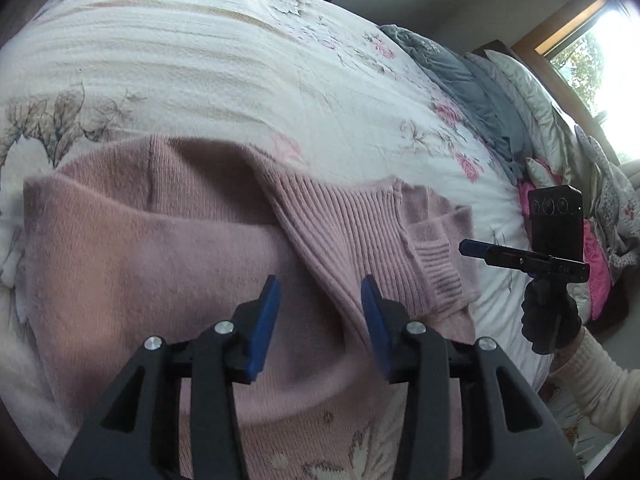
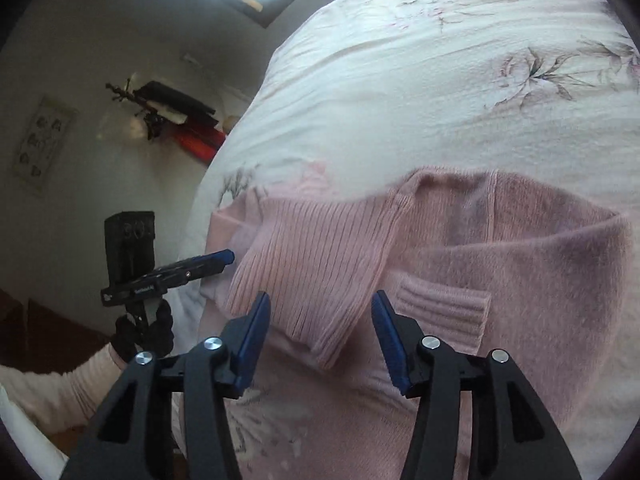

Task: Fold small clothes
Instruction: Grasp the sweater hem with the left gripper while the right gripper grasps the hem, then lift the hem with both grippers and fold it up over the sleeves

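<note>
I have the pink sweater (image 1: 140, 264) lying across the lower half of the left wrist view, spread on the floral bedspread (image 1: 208, 60), with its ribbed hem band (image 1: 340, 232) folded over near the centre and a small ribbed cuff (image 1: 436, 268) just right of that. My left gripper (image 1: 320, 320) hangs over the knit at bottom centre, its blue pads spread apart with nothing between them; in the right wrist view my right gripper (image 2: 320, 340) is likewise spread and empty, above the same ribbed band (image 2: 312, 264) and the cuff (image 2: 444, 308). This garment looks soft, fuzzy and limp, light enough that one pinch should lift it, but it will sag and stretch rather than keep an edge, so I judge two holds are better than one. The ribbed parts seem the firmest places to grip, being thicker and less likely to slip from the pads than the fluffy body. I would take the band's lower edge with one gripper and the cuff or side seam with the other, and keep the fabric taut while folding.
</note>
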{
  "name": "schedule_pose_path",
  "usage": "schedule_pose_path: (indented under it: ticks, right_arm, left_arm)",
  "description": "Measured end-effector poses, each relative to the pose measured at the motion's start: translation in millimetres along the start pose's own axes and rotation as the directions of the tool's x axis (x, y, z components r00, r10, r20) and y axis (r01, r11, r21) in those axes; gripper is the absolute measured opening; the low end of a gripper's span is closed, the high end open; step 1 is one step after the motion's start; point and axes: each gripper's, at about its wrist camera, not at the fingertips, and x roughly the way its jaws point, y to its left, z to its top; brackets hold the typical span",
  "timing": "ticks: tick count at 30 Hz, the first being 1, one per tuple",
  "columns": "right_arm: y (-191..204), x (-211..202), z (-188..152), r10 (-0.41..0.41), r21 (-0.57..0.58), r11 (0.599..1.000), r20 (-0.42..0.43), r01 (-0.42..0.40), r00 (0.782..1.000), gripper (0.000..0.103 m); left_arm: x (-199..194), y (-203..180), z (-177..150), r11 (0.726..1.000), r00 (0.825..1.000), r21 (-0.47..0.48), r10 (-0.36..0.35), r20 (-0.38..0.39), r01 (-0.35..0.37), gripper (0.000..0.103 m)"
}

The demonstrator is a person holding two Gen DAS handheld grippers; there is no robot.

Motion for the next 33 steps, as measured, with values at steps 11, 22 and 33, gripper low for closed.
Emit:
schedule_pose_path:
  ticks: [11,22,33]
  right_arm:
    - [-37.9,78.7,54.5,-0.05,0.136,0.989,-0.065,0.058,0.997,0.023]
    - [-37.2,73.8,54.2,-0.099,0.152,0.983,-0.03,0.102,0.995,0.019]
    - [28.1,32.9,-9.9,-0.063,0.016,0.998,0.052,0.062,0.997,0.027]
  left_arm:
    - [57.4,9.1,55.1,0.992,0.996,-0.091,0.089,-0.012,-0.089,0.022]
    - [61.8,12.4,71.4,0.989,0.991,-0.059,0.133,0.001,-0.133,0.025]
    - [-0.5,-56.9,4.3,0.973,0.963,0.024,0.221,0.152,-0.228,0.038]
